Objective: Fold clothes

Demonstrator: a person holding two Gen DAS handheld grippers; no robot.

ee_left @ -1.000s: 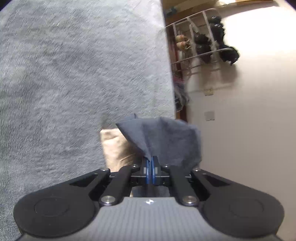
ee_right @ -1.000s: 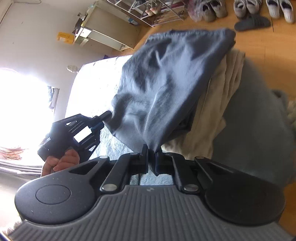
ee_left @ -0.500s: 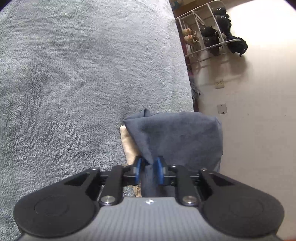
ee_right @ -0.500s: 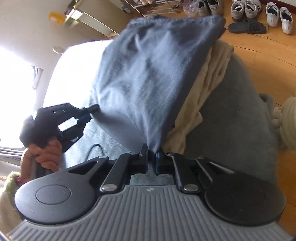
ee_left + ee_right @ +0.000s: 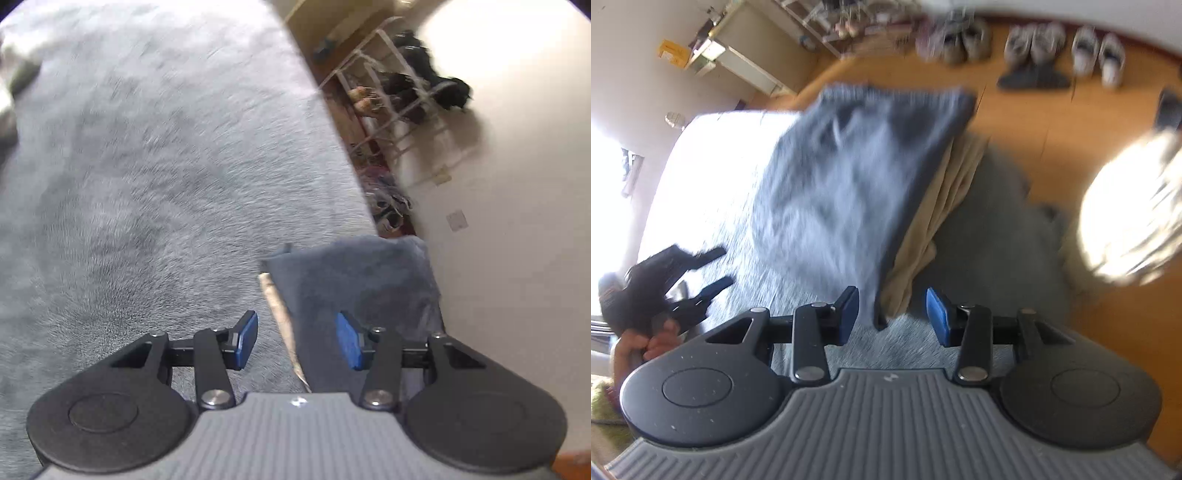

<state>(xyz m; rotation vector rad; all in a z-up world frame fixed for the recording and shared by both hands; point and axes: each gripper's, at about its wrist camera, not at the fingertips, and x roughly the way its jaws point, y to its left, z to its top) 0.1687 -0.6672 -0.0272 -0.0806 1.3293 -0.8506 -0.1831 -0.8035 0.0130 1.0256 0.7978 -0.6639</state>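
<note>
Left gripper (image 5: 297,341): jaws spread wide, blue pads (image 5: 246,339) apart, nothing pinched between them. The same tool is seen from the right wrist view at far left (image 5: 701,273), held in a hand (image 5: 635,343), fingers likewise parted; picture blurred there.

Right gripper (image 5: 892,314): jaws spread wide, blue pads (image 5: 936,314) clear of the cloth; a lower corner of the fabric hangs in the gap without being gripped.

Blue-grey garment (image 5: 849,184): laid folded on a beige garment (image 5: 942,206), whose edge shows along the right side underneath. Both rest on a grey fleecy blanket (image 5: 147,184) covering the bed. In the left wrist view the blue-grey garment (image 5: 362,288) is seen near the bed's edge, with a thin strip of the beige garment (image 5: 280,314) exposed along its left side.

Surroundings: a wire shoe rack (image 5: 391,96) against a pale wall (image 5: 517,221); several pairs of shoes (image 5: 1034,40) lined up on a wooden floor (image 5: 1052,122); a white shelf unit (image 5: 738,62) noted at upper left. Both views are motion-blurred
</note>
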